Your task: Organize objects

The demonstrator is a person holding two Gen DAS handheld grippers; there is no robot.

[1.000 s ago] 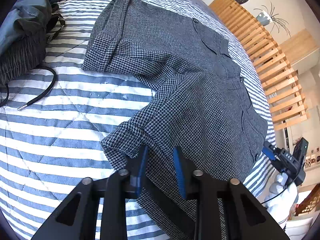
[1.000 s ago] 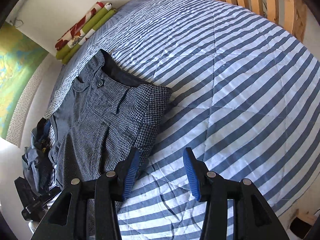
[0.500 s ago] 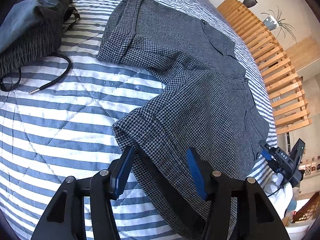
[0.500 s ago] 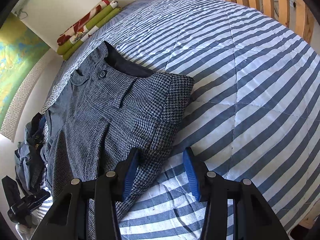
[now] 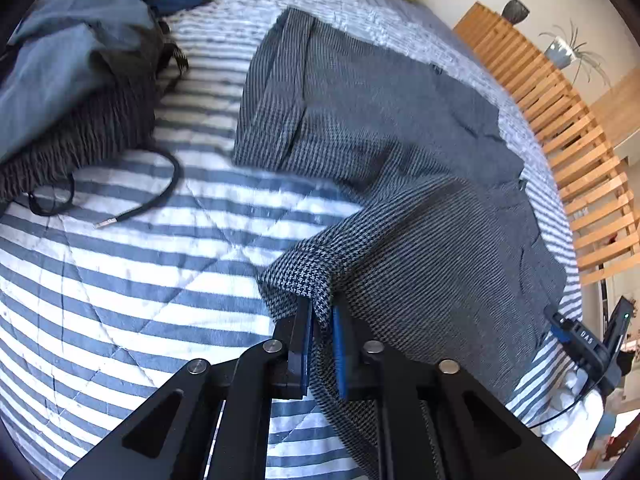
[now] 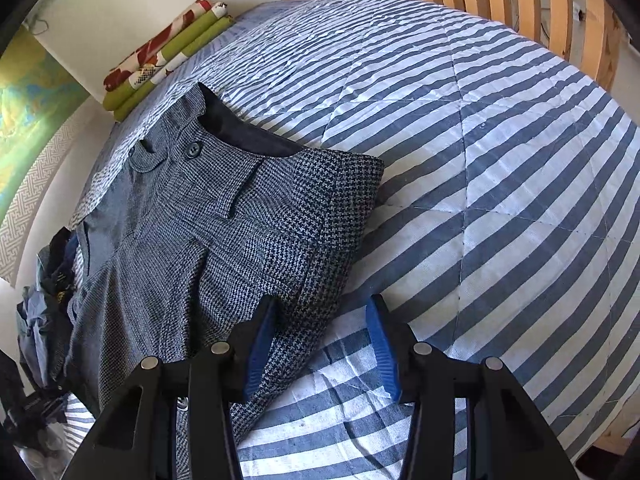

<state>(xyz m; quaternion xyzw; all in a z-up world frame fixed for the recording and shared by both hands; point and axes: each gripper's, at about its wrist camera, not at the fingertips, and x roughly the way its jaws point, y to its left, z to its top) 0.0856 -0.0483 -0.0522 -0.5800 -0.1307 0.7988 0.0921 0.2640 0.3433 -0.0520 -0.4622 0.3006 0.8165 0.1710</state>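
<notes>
A pair of grey houndstooth shorts [image 5: 392, 152] lies spread on the blue-and-white striped bedspread [image 5: 120, 288]. My left gripper [image 5: 321, 320] is shut on the hem of the near leg, and the cloth bunches up between its blue pads. In the right wrist view the shorts [image 6: 224, 232] show their waistband, button and dark lining. My right gripper [image 6: 322, 344] is open and low over the waistband's near corner, with one fingertip [image 6: 260, 340] on the cloth and the other over the bedspread [image 6: 500, 168].
A heap of blue and dark clothes [image 5: 68, 80] with a black drawstring [image 5: 152, 200] lies at the left. Rolled green and red fabric [image 6: 160, 60] sits by the wall. A wooden slatted headboard [image 5: 568, 128] bounds the bed's far side.
My left gripper opened, moved onto the shorts' leg hem and shut on it, bunching the cloth. My right gripper, still open, moved closer to the waistband corner.
</notes>
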